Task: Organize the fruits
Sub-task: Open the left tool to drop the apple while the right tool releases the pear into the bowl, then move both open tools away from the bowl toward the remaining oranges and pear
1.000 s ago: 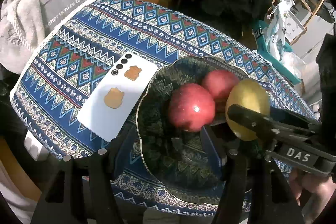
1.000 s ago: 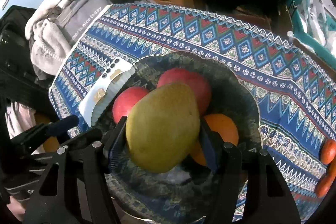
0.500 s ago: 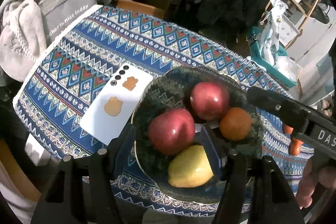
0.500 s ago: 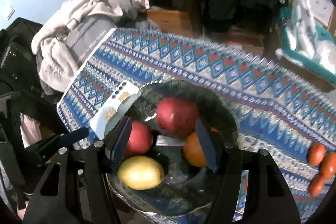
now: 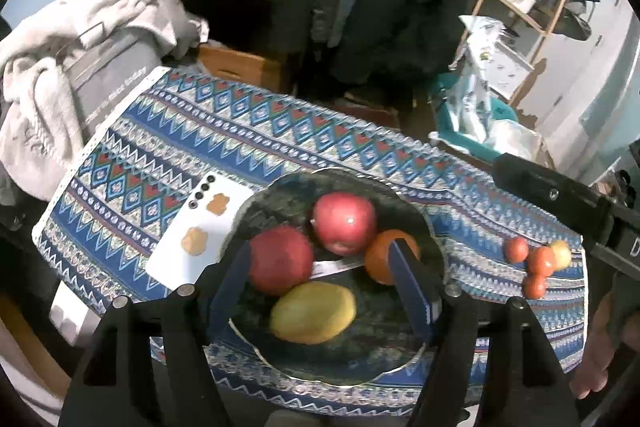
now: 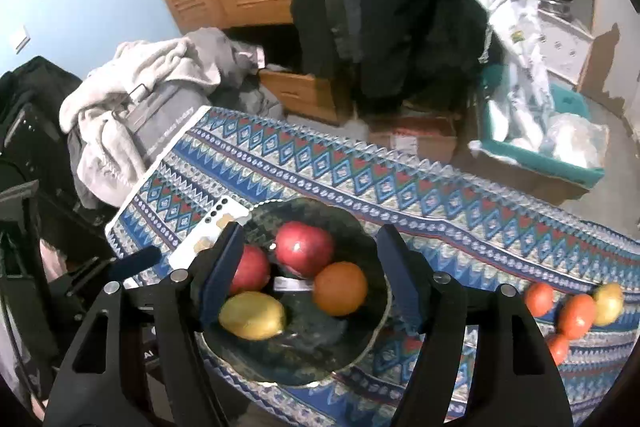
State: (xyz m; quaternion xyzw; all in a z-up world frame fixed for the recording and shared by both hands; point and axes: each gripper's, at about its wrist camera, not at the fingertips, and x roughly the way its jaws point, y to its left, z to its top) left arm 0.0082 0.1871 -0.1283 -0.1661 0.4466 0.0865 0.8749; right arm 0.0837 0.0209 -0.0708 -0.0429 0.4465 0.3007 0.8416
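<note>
A dark patterned bowl (image 5: 420, 223) (image 6: 372, 255) on the blue patterned tablecloth holds two red apples (image 5: 280, 259) (image 6: 304, 247), an orange (image 5: 380, 259) (image 6: 340, 287) and a yellow pear (image 5: 312, 311) (image 6: 252, 315). My left gripper (image 5: 320, 283) hovers above the bowl, its jaws opening with nothing pressed between them. My right gripper (image 6: 310, 267) also hangs above the bowl, jaws opening and empty; the pear lies free below it. Several small orange and yellow fruits (image 5: 536, 263) (image 6: 576, 311) lie on the cloth to the right.
A white phone (image 5: 200, 231) (image 6: 208, 235) lies face down left of the bowl. A pile of grey towels (image 5: 60, 67) sits past the table's left end. The right gripper's body (image 5: 560, 203) and a hand (image 5: 600, 347) show at the right edge. A teal bin (image 6: 540, 147) stands on the floor.
The right gripper let go of the yellow pear, which now lies in the bowl. Both grippers have risen away from the bowl and their jaws have widened.
</note>
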